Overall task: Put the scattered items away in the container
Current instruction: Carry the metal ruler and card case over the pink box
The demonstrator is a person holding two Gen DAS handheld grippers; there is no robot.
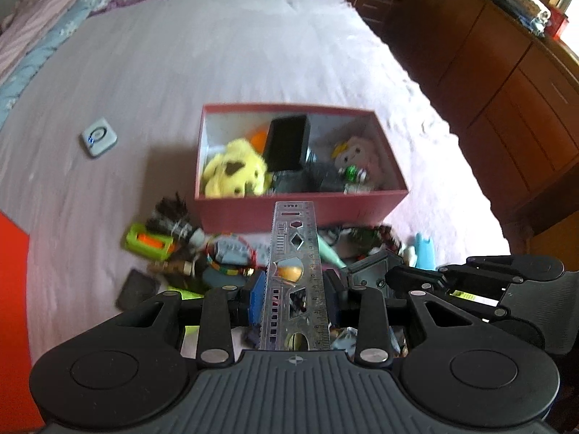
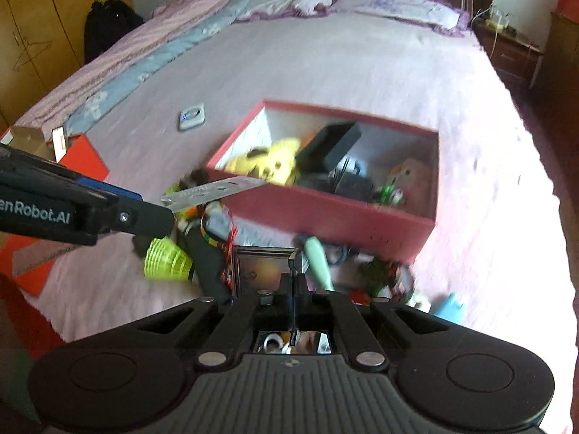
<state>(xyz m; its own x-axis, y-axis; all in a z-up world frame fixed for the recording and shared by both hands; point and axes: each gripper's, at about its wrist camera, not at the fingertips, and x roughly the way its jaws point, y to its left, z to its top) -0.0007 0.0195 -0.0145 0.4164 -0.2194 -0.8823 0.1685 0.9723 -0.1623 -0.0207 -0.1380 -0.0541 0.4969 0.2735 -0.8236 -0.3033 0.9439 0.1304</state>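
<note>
Grippers numbered two, both black. The left gripper [image 1: 295, 300] was clamped on one flat silver metal stencil ruler [image 1: 297, 275], whose long axis ran straight out along the fingers, far tip aimed at the near wall of the one open red cardboard box [image 1: 300, 211] on the pink bedsheet [image 1: 224, 61]. In the right wrist view the ruler's tip reached the box's rim. The right gripper [image 2: 294, 282] had its jaws pinched together on the corner of one dark square picture frame [image 2: 260, 271]. One yellow plush dog [image 1: 233, 170] and one doll [image 1: 356, 153] sat inside the box.
</note>
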